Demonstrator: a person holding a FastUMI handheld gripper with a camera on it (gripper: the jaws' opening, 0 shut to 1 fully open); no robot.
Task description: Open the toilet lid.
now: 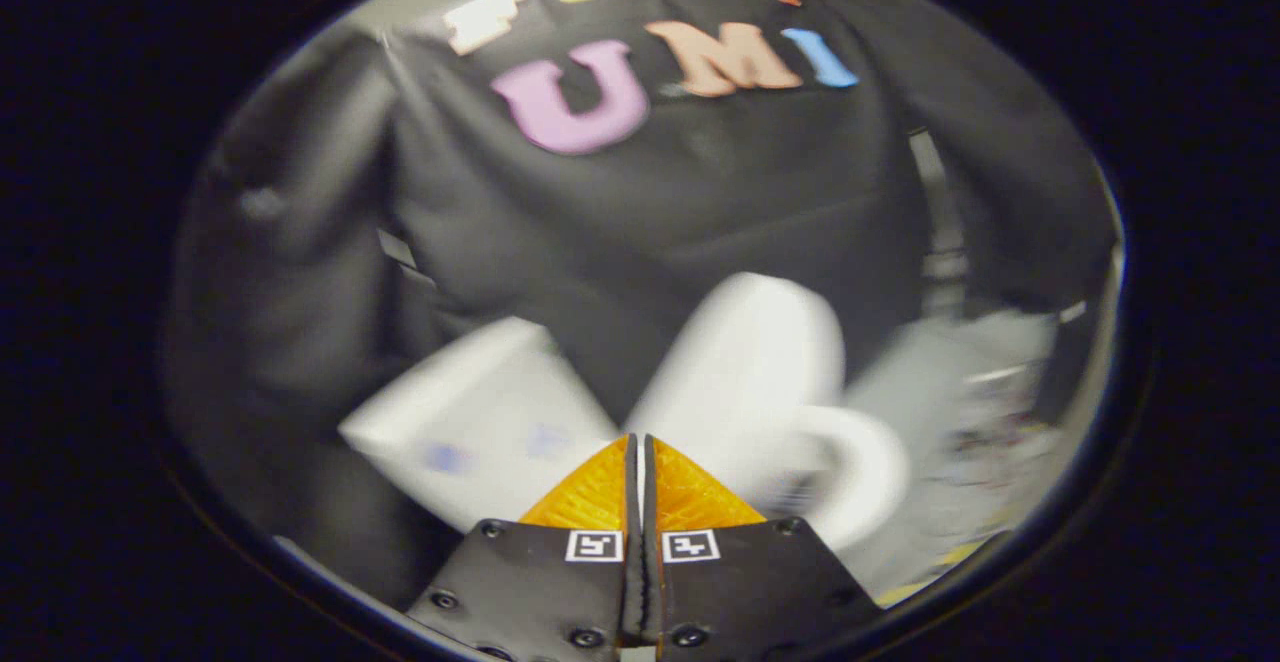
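Observation:
The view is smeared by motion. My gripper (640,439) is shut, its two fingers pressed together with nothing between them. Just beyond the fingertips and slightly to the right stands a small white toilet. Its rounded lid (745,367) looks tilted up, and the curved seat rim (872,472) shows below and to the right of it. The fingers are apart from the lid; its lower edge lies close behind their tips. Blur makes it impossible to tell how far the lid stands from the rim.
A white box-shaped block (480,420) sits just ahead of the fingers on the left, beside the toilet. Black cloth (650,202) hangs close behind both. Pale blurred clutter (960,412) lies to the right of the toilet.

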